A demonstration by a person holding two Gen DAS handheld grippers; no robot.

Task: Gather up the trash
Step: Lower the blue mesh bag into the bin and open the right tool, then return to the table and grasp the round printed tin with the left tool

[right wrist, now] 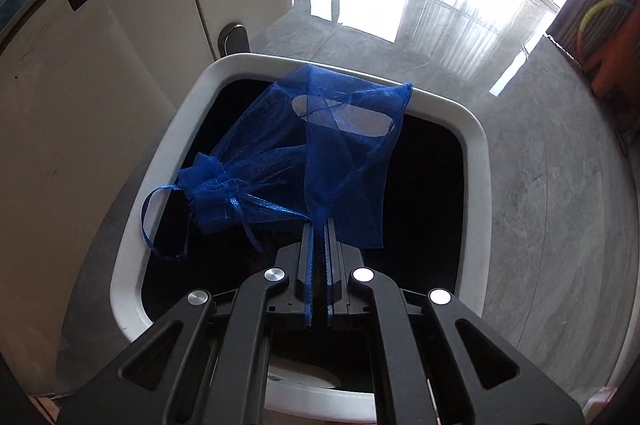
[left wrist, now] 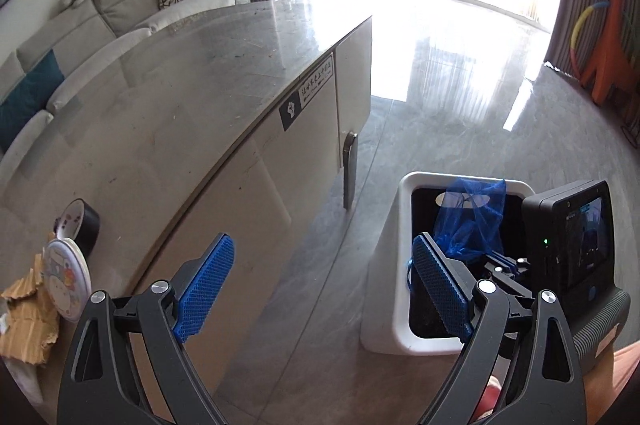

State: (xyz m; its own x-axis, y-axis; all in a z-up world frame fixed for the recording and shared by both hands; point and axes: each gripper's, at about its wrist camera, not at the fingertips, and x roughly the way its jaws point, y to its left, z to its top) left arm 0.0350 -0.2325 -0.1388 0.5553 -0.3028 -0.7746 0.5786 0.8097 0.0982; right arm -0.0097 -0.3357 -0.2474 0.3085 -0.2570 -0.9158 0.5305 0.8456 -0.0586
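My right gripper (right wrist: pixel 319 225) is clamped on the blue mesh bag (right wrist: pixel 320 145), which hangs from my fingertips over the white bin (right wrist: pixel 476 129). My left gripper (left wrist: pixel 320 285) is spread apart, empty, beside the bin.

The right gripper (right wrist: pixel 319 221) points steeply downward, its two blue-padded fingers (right wrist: pixel 308 265) pressed almost flat together with only a thin dark slit between them, and a fold of sheer blue cloth is pinched at their tips. The left gripper (left wrist: pixel 324 289) tilts down less sharply, its jaws spread wide and bare, the blue ribbed pads (left wrist: pixel 206 285) facing each other across a broad gap with nothing caught in it. From the left wrist view the right gripper (left wrist: pixel 508 263) shows beside it on the right, lower and angled down.
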